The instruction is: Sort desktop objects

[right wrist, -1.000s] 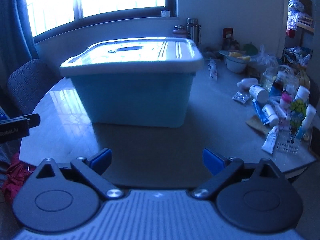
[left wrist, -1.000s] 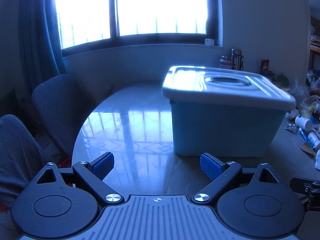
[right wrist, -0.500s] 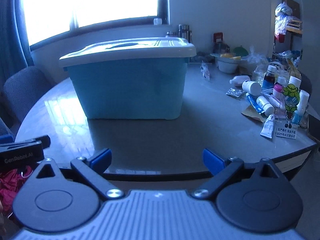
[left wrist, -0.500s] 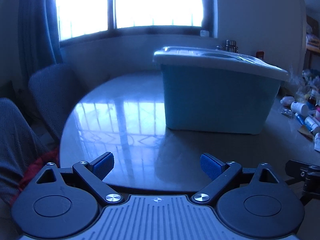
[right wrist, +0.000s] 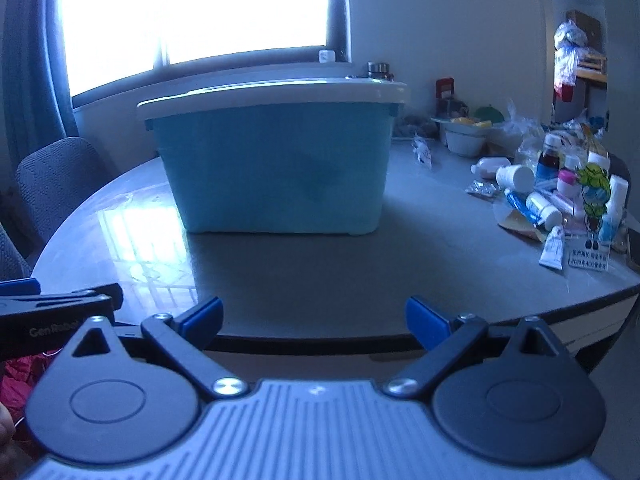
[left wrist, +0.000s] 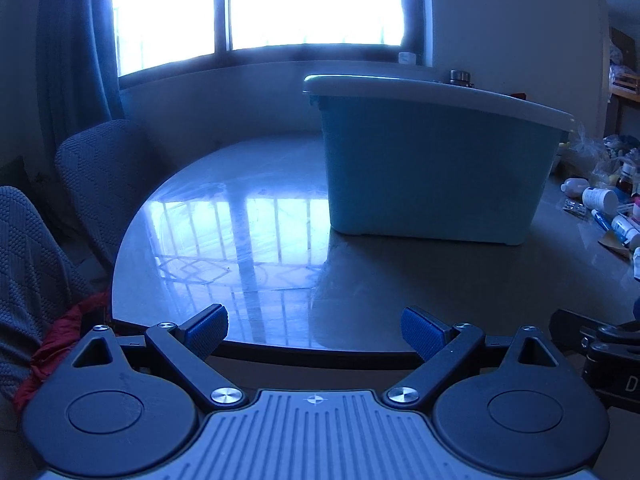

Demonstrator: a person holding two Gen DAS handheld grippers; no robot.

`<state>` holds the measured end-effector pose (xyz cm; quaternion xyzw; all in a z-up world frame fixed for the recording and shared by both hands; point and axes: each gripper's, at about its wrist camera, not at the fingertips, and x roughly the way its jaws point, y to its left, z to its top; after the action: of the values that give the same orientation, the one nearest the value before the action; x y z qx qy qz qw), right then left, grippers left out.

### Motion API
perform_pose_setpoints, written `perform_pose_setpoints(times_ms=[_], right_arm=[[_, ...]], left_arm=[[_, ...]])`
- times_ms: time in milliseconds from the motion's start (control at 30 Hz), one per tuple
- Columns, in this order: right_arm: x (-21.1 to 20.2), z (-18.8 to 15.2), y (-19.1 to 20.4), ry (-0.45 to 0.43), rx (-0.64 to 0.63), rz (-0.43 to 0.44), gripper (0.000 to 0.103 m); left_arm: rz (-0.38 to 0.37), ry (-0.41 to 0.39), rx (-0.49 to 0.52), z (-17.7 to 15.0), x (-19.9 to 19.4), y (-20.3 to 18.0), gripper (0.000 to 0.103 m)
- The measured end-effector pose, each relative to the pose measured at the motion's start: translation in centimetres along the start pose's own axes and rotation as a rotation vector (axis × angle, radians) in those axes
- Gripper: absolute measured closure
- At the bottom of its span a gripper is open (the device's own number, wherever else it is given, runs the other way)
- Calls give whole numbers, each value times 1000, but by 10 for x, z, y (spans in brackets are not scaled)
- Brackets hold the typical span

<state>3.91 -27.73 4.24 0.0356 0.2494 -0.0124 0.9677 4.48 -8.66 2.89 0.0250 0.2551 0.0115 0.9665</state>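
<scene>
A light blue storage box with a white lid shut on it stands on the round table; it shows in the right wrist view too. A heap of small bottles and tubes lies at the table's right side, also seen in the left wrist view. My left gripper is open and empty at the table's near edge. My right gripper is open and empty at the near edge, to the right of the left one.
Two grey chairs stand at the left of the table. A white bowl, plastic bags and flasks sit at the back right. A small cartoon sign card stands at the right edge. Red cloth lies below at left.
Both grippers have dropped and drawn back from above the table to its near edge, so the box now looks farther and is seen from the side. Both stay open.
</scene>
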Motion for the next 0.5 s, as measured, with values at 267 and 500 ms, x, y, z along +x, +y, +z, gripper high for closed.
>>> perform_pose_setpoints(times_ms=[267,500], right_arm=[[0,2,8,-22,-13,6,5],[4,2,9,-10,4,9,5]], left_arm=[[0,-11,14,-2,5,1,8],[2,-19,31,1,5,-1,8]])
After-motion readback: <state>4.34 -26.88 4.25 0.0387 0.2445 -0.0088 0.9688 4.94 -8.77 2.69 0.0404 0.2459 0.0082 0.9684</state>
